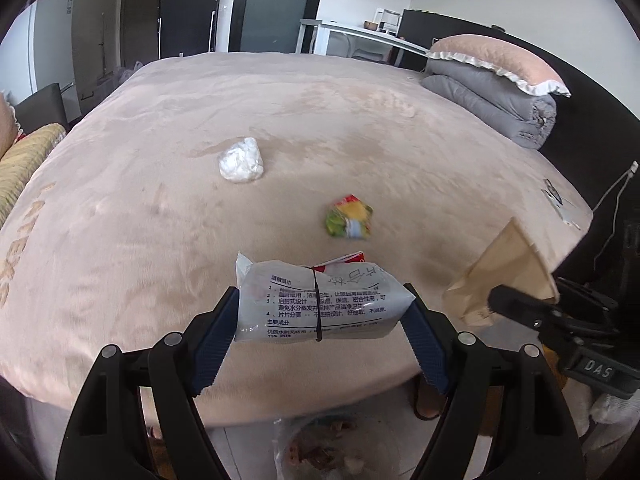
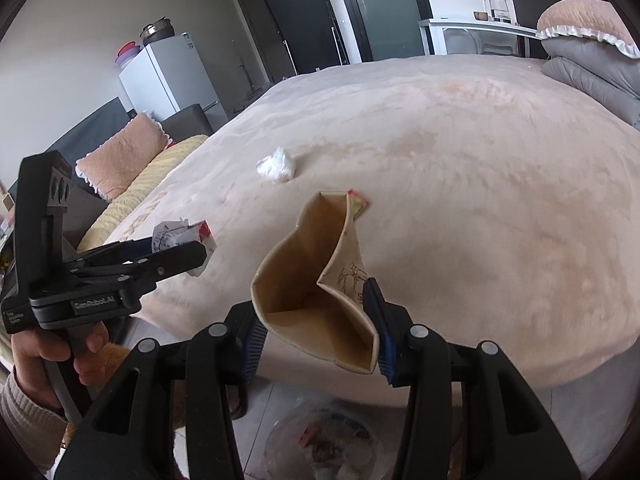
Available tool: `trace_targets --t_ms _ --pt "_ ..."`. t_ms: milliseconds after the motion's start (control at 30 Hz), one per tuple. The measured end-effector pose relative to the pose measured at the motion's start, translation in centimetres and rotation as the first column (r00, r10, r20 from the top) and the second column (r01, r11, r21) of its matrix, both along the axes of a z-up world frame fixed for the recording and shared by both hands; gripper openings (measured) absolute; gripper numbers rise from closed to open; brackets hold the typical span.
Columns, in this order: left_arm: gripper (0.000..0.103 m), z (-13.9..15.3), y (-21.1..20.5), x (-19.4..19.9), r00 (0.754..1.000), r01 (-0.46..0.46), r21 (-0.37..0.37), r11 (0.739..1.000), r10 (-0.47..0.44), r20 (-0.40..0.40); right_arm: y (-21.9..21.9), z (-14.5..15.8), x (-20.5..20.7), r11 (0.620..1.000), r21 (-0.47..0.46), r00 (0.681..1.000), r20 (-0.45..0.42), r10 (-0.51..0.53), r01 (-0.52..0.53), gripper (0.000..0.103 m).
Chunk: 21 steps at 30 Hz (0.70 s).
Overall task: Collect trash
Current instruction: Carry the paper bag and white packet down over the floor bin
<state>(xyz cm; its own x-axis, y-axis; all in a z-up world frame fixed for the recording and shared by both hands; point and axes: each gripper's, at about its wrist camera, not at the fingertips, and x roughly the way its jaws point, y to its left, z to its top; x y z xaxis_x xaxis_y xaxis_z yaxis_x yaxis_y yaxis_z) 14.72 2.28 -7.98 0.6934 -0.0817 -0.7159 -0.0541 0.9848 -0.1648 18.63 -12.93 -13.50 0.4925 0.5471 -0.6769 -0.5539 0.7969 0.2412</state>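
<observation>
Gripping a wipes packet (image 1: 320,304), left hand-held gripper (image 1: 325,312); right hand-held gripper (image 2: 320,332) clamped on an empty paper cup (image 2: 316,300).

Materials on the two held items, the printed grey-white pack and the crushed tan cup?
Printed grey-white pack: likely soft plastic film, glossy and wrinkled, bent between the left gripper pads. Crushed tan cup: looks like matte paper, sharply creased and folded in the right gripper.
</observation>
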Motion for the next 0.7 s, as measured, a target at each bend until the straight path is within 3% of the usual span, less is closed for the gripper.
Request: trace_targets --t_ms 400,700 --pt "0.077 -1.7 -1.8 -6.0 0.999 0.032 -0.067 0.997 -0.033 -0.023 -0.9 -0.6 -5.9 0.998 -0.031 0.998 -0.043 0.045 -0.047 0.046" --pt "0.077 -5.4 -2.2 -8.7 0.993 0.021 -0.127 0.992 -0.035 -0.112 -1.4 -5.1 -7.8 0.993 -0.076 0.981 -0.178 0.072 -0.087 0.046"
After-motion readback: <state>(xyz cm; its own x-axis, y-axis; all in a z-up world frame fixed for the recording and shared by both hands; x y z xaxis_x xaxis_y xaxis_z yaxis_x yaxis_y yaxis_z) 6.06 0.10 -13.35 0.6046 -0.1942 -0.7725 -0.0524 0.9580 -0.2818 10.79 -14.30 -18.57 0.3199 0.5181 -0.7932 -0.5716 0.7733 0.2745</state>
